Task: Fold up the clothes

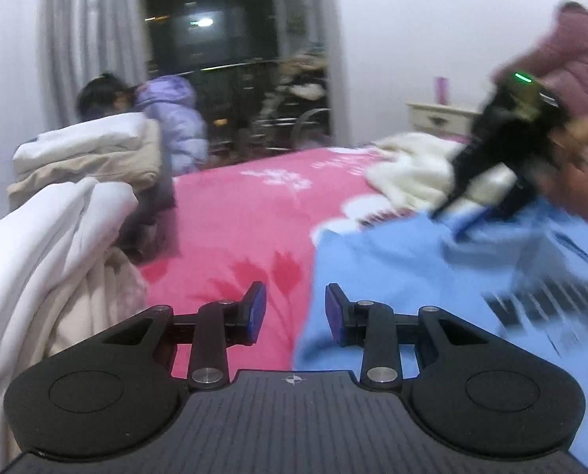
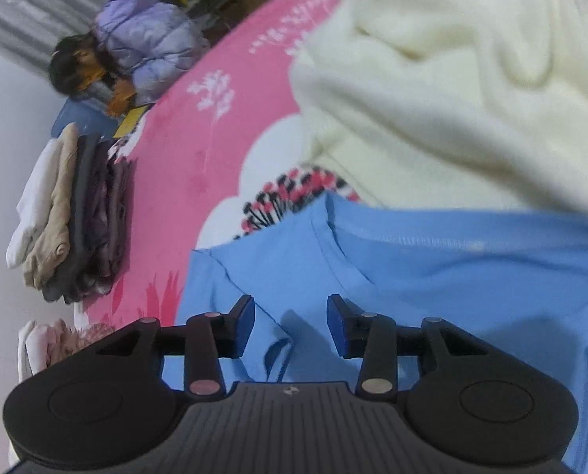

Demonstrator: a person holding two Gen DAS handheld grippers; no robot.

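Both hand-held grippers are sitting with their jaws apart and nothing pinched right now. The right hand-held gripper (image 2: 290,322) is hovering just over the blue shirt (image 2: 432,276), with a folded-over flap of the fabric lying under the gap but not clamped. The left hand-held gripper (image 1: 295,312) is hanging over the shirt's edge where it meets the pink bedspread (image 1: 234,217), also holding nothing.

So the blue shirt is lying spread on the bed, kinda rumpled, looking like it's only partway through its folds at best. Just beyond it a cream fleece (image 2: 451,79) is sitting bunched up and clearly not folded yet.

On the plus side, a neat stack of folded clothes (image 2: 72,213) is piling up near the far side of the bed, so I'd guess a good chunk is done already. A person in a lilac puffy jacket (image 2: 147,39) is leaning on the bed past that stack.
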